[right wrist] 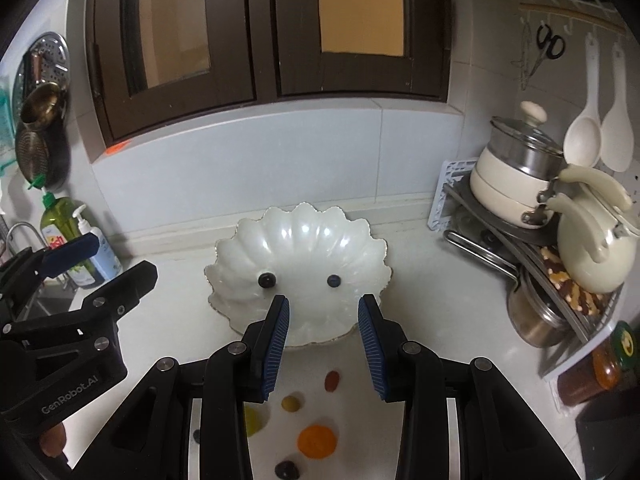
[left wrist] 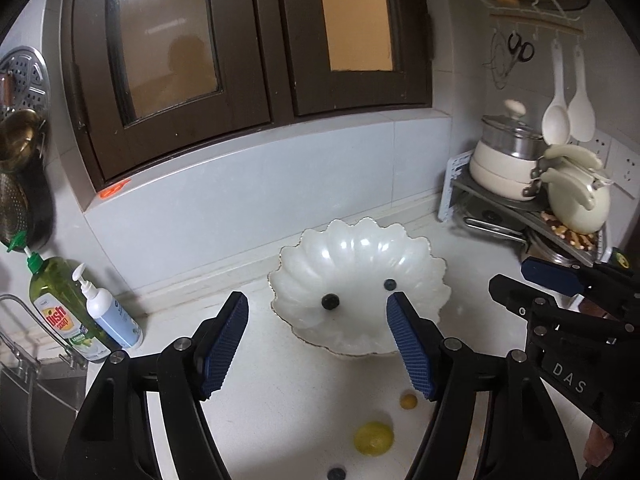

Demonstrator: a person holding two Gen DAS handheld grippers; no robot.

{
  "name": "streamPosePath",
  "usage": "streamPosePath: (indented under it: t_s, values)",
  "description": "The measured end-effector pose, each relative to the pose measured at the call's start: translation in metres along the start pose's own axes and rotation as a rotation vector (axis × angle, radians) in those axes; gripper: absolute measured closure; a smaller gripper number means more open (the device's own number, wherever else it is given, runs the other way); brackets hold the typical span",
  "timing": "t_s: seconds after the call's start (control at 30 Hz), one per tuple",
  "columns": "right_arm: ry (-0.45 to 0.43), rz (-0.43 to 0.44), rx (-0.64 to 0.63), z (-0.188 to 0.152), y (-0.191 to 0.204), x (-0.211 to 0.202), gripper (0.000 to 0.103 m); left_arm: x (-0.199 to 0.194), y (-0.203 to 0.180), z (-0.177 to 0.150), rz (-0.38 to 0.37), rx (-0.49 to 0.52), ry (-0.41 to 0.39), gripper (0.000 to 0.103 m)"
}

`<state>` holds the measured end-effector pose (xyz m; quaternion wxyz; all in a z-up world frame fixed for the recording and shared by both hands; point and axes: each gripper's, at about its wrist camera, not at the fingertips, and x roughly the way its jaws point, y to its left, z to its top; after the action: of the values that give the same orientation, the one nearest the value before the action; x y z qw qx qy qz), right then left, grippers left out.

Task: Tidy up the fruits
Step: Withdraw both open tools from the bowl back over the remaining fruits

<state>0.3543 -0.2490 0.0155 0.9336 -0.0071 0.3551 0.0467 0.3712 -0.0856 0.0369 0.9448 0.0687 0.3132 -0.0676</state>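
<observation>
White counter [right wrist: 440,304] runs under a dark-framed window, with dish soap [left wrist: 60,312] at the far left and stacked pots [right wrist: 516,184] at the far right. Going left to right: my left gripper [left wrist: 316,344] stands open with nothing between its blue pads, and my right gripper [right wrist: 324,340] has its jaws parted more narrowly, also with nothing in them.

Ahead of both sits the scalloped white dish [right wrist: 236,248], holding two blueberries [right wrist: 266,280] well apart from each other. The loose fruit lies nearer to me than the dish, low between my fingers. Under the left gripper I see a yellow fruit [left wrist: 373,439], a small golden one [left wrist: 408,401] to its right, and a blueberry [left wrist: 336,474] at the frame's bottom edge. Under the right gripper lie a reddish oval fruit [right wrist: 332,381], an orange one [right wrist: 317,441] and a dark one [right wrist: 287,470].

So I judge the next pick is down and back toward me, away from the dish. The round pieces have no long axis that matters. The reddish oval's long axis runs roughly near to far.

My right gripper's left finger covers part of the yellow fruit, and I cannot identify the small fruits by kind.
</observation>
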Motion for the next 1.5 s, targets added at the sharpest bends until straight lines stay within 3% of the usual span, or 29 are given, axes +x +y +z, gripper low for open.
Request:
streamPosePath:
  t_s: [0.3, 0.47, 0.73, 1.5]
  values:
    - [-0.056, 0.010, 0.020, -0.018, -0.004, -0.037, 0.066, -0.036, -0.006, -0.013, -0.020, -0.001, -0.059, 0.028]
    - [-0.098, -0.019, 0.006, -0.030, -0.004, -0.054, 0.066, -0.056, -0.015, -0.022, -0.003, 0.028, -0.112, 0.027]
    - [-0.127, -0.066, 0.007, -0.055, -0.008, -0.071, 0.066, -0.074, -0.021, -0.045, -0.005, 0.045, -0.131, 0.027]
    - [-0.104, -0.091, 0.025, -0.135, -0.006, -0.069, 0.066, -0.079, -0.032, -0.126, -0.013, 0.021, -0.063, 0.027]
